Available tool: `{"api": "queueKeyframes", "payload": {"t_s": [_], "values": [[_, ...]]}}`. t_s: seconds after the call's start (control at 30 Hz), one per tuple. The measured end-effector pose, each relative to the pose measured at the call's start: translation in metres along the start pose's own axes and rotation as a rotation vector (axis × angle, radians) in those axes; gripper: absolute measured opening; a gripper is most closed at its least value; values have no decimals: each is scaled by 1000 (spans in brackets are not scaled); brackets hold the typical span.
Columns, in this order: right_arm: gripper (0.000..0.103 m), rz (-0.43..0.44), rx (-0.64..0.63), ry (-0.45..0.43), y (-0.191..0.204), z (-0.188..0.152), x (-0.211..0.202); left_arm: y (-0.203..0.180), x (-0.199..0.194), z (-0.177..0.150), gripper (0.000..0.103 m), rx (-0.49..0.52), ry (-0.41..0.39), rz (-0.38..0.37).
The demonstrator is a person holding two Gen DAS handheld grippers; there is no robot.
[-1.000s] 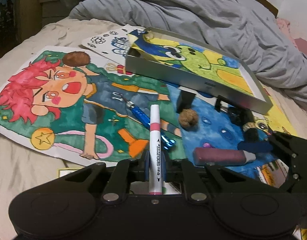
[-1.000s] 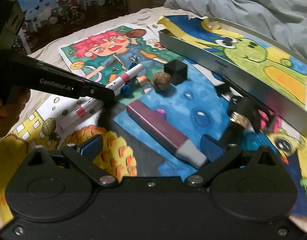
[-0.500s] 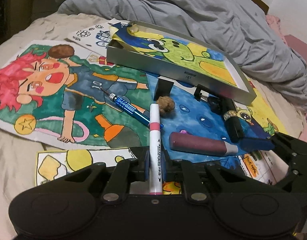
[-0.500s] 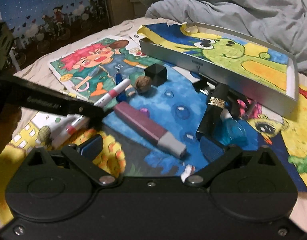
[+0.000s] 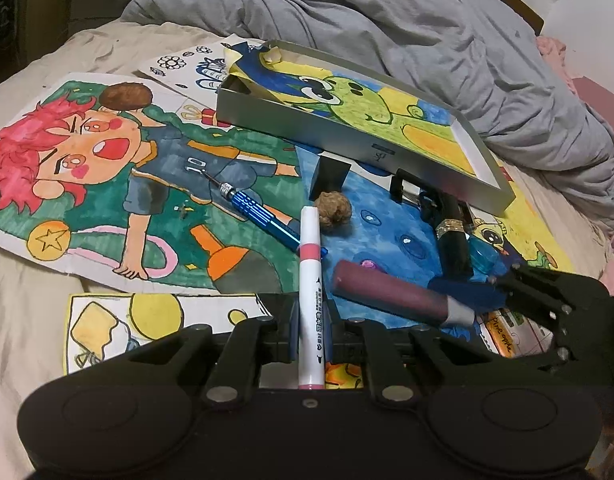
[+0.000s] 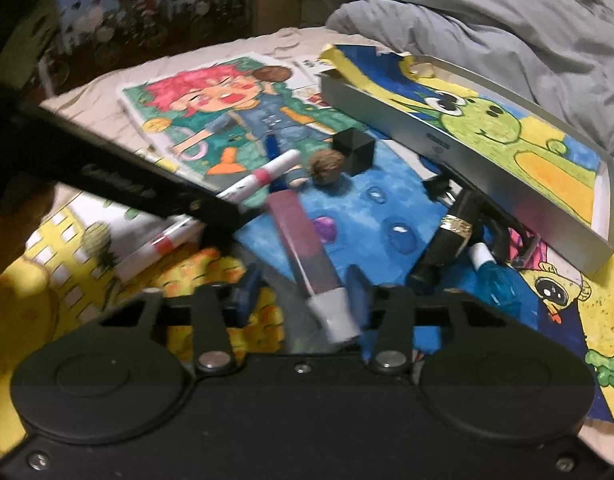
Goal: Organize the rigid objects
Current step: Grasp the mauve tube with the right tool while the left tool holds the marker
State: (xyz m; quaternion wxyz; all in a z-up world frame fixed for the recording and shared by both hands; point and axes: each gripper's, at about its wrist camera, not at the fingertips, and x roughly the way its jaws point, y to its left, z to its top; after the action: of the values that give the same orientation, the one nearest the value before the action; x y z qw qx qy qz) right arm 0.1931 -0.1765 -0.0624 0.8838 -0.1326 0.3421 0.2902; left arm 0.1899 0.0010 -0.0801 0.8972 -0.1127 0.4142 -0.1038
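lying on a blue drawing on the bed, the purple tube (image 6: 307,256) has its grey cap end between the pads of the right tool (image 6: 303,296), whose jaws are closing around it. the left tool (image 5: 311,320) is squeezed tight on a white and pink marker (image 5: 310,292). near them sit a walnut (image 5: 333,209), a black cube (image 5: 331,174) and a blue screwdriver (image 5: 259,216). a silver tray (image 5: 347,136) rests on the colourful drawings (image 5: 107,168), with a grey blanket (image 5: 387,20) behind.
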Motion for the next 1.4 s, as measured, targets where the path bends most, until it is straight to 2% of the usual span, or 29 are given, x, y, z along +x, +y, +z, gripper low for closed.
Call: {"api": "queueKeyframes", "payload": {"t_s": [0.03,0.13,0.33,0.4,0.47,0.57,0.77,1.03,1.27,1.4], "values": [[22,3,-7,4,3,0,-2,0,0,0,13,0,1,1],[22,7,3,3,8,2,-1,-1,0,-1,13,-2,-1,3],[28,29,101,-21,-5,5,11,-2,1,-2,13,-6,-4,-1],[25,18,113,-23,-6,5,13,-2,1,-3,13,-11,-5,-1],[15,7,112,-21,-5,5,14,-3,1,-3,13,-14,-7,-3],[14,-2,105,-26,-3,4,13,-5,1,-3,12,-7,-4,-5],[14,-80,19,-62,11,7,1,-14,-6,-4,12,-8,-19,28],[14,-158,10,-156,3,20,-22,-31,-22,11,12,-20,-101,22],[14,-143,10,-169,-10,17,-25,-49,-14,26,12,-19,-128,16],[14,-105,54,-117,-15,14,-16,-54,-11,27,12,-12,-126,18]]}}
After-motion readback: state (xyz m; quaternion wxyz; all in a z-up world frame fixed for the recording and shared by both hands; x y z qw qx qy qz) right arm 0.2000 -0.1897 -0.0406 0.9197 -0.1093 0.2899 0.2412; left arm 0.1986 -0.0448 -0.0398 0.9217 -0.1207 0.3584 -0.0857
